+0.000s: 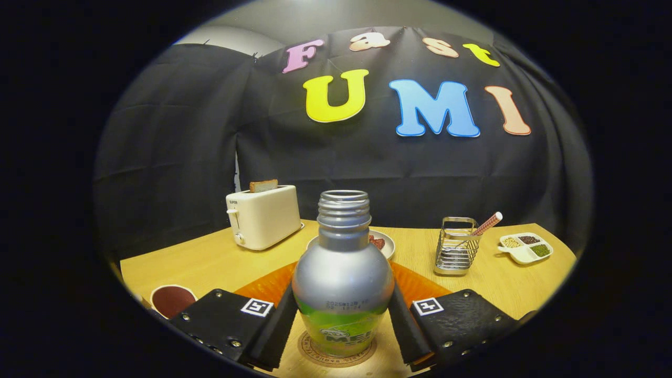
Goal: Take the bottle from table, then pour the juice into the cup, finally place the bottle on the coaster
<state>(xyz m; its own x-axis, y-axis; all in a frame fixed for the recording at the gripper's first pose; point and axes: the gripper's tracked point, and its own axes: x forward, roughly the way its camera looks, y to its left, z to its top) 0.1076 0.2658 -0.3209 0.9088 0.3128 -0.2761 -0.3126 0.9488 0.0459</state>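
Observation:
A silver bottle with a green label and an open threaded neck stands upright on a round brown coaster. My gripper holds it between its two fingers, one pressing on each side of the bottle's body. A white cup with dark red juice inside stands to the left, beside the left finger.
An orange mat lies behind the bottle. Beyond it are a white plate with food, a white toaster holding a slice of toast, a wire holder with a straw, and a divided snack dish.

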